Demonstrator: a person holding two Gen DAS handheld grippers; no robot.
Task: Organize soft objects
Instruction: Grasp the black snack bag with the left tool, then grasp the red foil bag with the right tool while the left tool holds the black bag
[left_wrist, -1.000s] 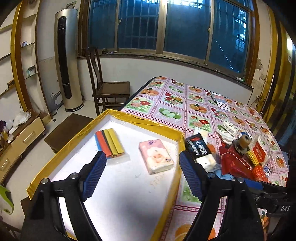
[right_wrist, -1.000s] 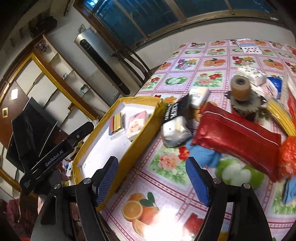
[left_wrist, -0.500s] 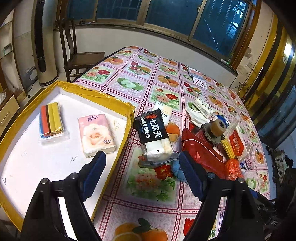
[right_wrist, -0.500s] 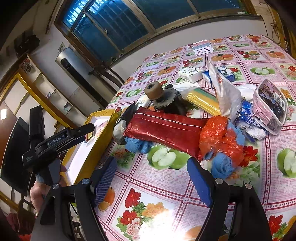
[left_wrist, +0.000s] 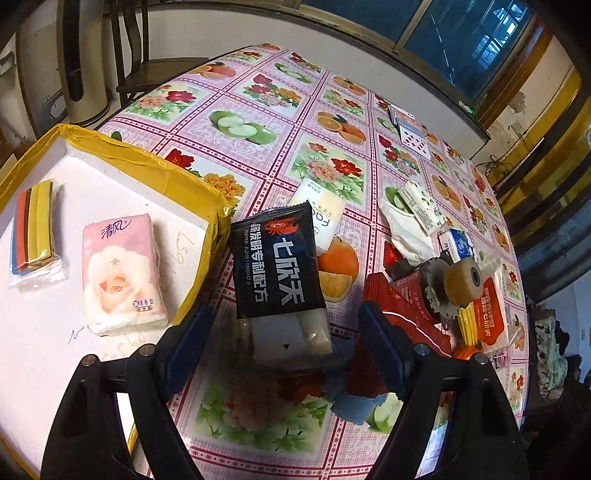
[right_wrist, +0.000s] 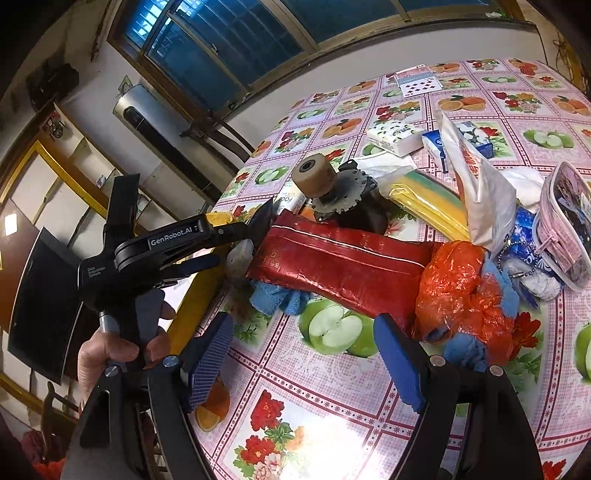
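Since a second ago the left gripper (left_wrist: 284, 339) has swung off the yellow-rimmed tray (left_wrist: 155, 162) and come down over the black sachet pack (left_wrist: 279, 273), its jaws spread wide to either side of the pack's clear lower end and closed on nothing. Done so far: a pink tissue pack (left_wrist: 123, 271) and a bundle of coloured strips (left_wrist: 35, 225) lie in the tray. Left to sort, by my judgement: the black pack on the tablecloth just beside the tray's rim, a long red packet (right_wrist: 340, 264), an orange bag (right_wrist: 454, 291) and blue cloths (right_wrist: 277, 295), while the right gripper (right_wrist: 304, 363) hovers spread and empty before them.
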